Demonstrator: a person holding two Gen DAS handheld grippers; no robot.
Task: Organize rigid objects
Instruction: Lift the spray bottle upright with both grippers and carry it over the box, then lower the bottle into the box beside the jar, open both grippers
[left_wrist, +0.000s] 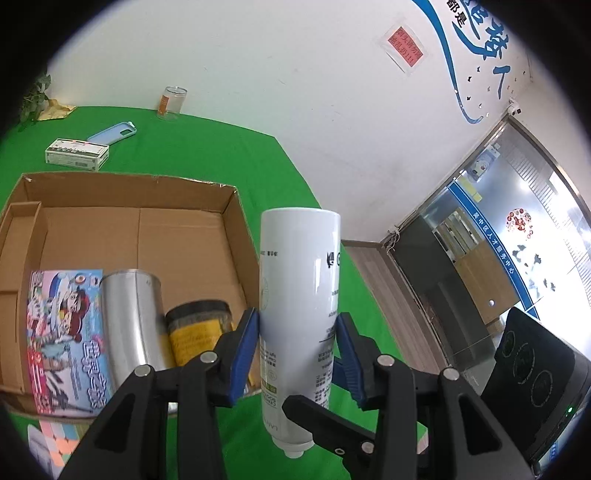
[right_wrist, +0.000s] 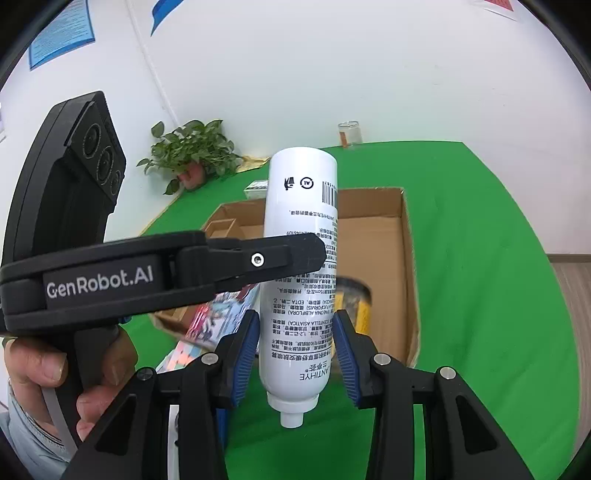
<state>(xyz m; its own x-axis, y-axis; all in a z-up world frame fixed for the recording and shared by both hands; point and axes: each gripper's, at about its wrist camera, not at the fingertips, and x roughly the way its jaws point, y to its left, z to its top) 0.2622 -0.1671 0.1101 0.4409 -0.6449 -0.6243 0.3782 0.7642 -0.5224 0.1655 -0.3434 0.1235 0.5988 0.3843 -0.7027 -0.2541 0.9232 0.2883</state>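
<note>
A white spray bottle (left_wrist: 299, 266) hangs upside down above the green table, its nozzle toward the cameras. My left gripper (left_wrist: 297, 321) is shut on it, blue pads pressed to both sides. My right gripper (right_wrist: 295, 328) is shut on the same bottle (right_wrist: 301, 206) lower down, nearer the nozzle. In the right wrist view a finger of the left gripper (right_wrist: 258, 258) crosses in from the left onto the bottle, held by a hand (right_wrist: 44, 365). Behind stands an open cardboard box (left_wrist: 129, 181) holding a silver can (left_wrist: 129, 321), a yellow-labelled jar (left_wrist: 199, 332) and a colourful booklet (left_wrist: 62, 332).
On the green cloth beyond the box lie a small white carton (left_wrist: 77, 153) and a blue phone case (left_wrist: 112, 134). A clear glass jar (left_wrist: 171, 103) stands by the wall. A potted plant (right_wrist: 192, 155) sits at the far corner. A pastel cube (left_wrist: 55, 439) lies in front of the box.
</note>
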